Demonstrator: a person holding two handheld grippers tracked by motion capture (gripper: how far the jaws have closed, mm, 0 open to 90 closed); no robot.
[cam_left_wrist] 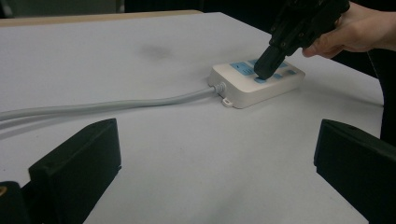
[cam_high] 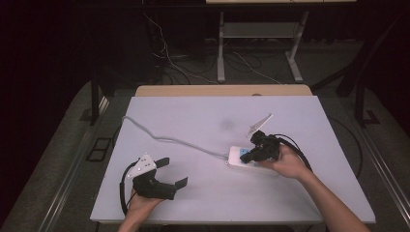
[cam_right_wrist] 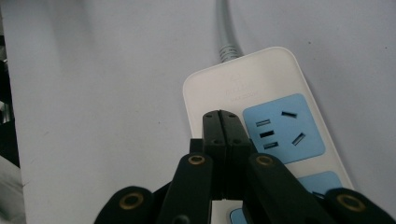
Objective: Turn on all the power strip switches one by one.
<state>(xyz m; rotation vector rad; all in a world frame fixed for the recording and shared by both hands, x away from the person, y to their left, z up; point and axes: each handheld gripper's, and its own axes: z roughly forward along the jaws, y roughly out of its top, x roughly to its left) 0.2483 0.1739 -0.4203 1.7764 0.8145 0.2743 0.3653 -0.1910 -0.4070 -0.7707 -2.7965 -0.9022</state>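
Table (cam_high: 203, 116): white, bearing your power strip (cam_high: 240, 160).
Right gripper (cam_high: 247, 156): jaws pressed together, tips on the strip.
Left gripper (cam_high: 172, 172): jaws spread, empty.

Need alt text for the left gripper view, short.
A hand-held right gripper, jaws shut, presses its tip onto a white power strip with blue sockets on a pale table. The strip's grey cord runs off left; the left gripper sits open in the foreground.

- High view: overhead, facing forward and down across the table (cam_high: 193, 111).
- Left gripper view: low, distant, facing the power strip (cam_left_wrist: 243, 88).
- Right gripper view: close above the same power strip (cam_right_wrist: 243, 79).
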